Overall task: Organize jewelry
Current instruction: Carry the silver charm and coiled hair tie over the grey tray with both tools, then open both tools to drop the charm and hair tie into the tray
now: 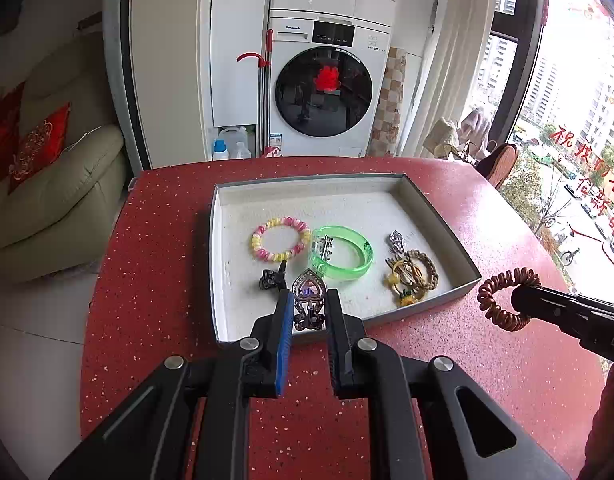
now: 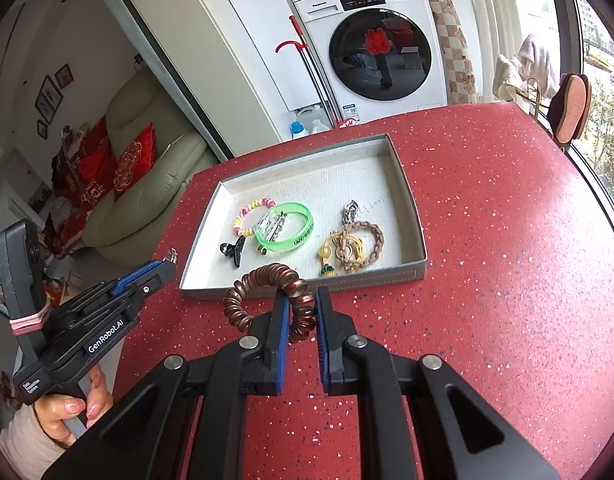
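My left gripper (image 1: pixel 310 300) is shut on a dark metal heart-shaped hair clip (image 1: pixel 309 290), held over the near edge of a grey-rimmed white tray (image 1: pixel 215 264). To its right, my right gripper (image 1: pixel 523 300) is shut on a brown spiral hair tie (image 1: pixel 503 300) just off the tray's right corner. The right wrist view shows the same grip: right gripper (image 2: pixel 303 304), hair tie (image 2: pixel 267 292), tray (image 2: pixel 307 282) beyond. In the tray lie a pink-yellow bead bracelet (image 1: pixel 281 239), a green bangle (image 1: pixel 343 254), a black claw clip (image 1: pixel 273 278) and braided cord bracelets (image 1: pixel 413 274).
The tray stands on a red speckled counter (image 1: pixel 487 360). A person's hand (image 2: pixel 75 408) holds the left gripper (image 2: pixel 163 270) off the counter's left edge. A washing machine (image 1: pixel 327 92) and a sofa (image 1: pixel 55 200) stand beyond; a window is at the right.
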A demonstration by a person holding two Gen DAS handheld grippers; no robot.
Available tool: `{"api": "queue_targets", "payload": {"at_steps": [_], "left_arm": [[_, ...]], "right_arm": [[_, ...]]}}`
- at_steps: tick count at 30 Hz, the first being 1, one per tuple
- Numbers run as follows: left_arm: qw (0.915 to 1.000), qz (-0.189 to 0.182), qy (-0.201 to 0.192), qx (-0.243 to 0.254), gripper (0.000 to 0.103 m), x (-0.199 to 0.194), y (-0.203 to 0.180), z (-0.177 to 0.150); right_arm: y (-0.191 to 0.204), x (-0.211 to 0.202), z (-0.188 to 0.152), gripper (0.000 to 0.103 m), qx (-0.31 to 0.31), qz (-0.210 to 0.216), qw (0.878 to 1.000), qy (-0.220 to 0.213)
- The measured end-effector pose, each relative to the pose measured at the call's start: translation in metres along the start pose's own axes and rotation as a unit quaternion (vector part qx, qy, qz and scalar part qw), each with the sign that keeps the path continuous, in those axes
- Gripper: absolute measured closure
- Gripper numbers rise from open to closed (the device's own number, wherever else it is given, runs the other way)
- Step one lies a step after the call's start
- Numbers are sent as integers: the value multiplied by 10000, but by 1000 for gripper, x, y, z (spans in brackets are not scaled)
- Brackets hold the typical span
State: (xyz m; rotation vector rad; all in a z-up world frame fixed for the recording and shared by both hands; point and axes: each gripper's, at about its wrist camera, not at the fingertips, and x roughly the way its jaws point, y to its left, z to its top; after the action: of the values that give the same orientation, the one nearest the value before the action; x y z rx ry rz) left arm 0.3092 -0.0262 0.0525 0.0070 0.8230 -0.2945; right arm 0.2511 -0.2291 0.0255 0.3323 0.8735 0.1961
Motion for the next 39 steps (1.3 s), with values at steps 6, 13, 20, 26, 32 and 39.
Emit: {"api": "queue_targets", "payload": {"at_steps": [6, 13, 20, 26, 32, 39], "left_arm": [[9998, 187, -71, 41, 69, 16, 6, 34], [9994, 330, -30, -117, 69, 47, 17, 70], [9985, 489, 226, -60, 69, 92, 10, 64], [9967, 631, 479, 172, 69, 127, -2, 40], [9953, 697, 618, 278, 69, 144, -6, 27], [9932, 813, 721, 420, 69, 155, -8, 17]], "right_arm": [[2, 15, 34, 89, -74, -158, 9998, -87], [-6, 41, 62, 89, 15, -289, 9995, -114], [-18, 79, 69, 89, 100, -530, 9985, 31], [-30, 110, 57, 89, 100, -723, 9969, 293], [-39, 126, 47, 89, 92, -845, 9953, 474], [-34, 128, 44, 89, -19, -896, 9947, 494]]}}
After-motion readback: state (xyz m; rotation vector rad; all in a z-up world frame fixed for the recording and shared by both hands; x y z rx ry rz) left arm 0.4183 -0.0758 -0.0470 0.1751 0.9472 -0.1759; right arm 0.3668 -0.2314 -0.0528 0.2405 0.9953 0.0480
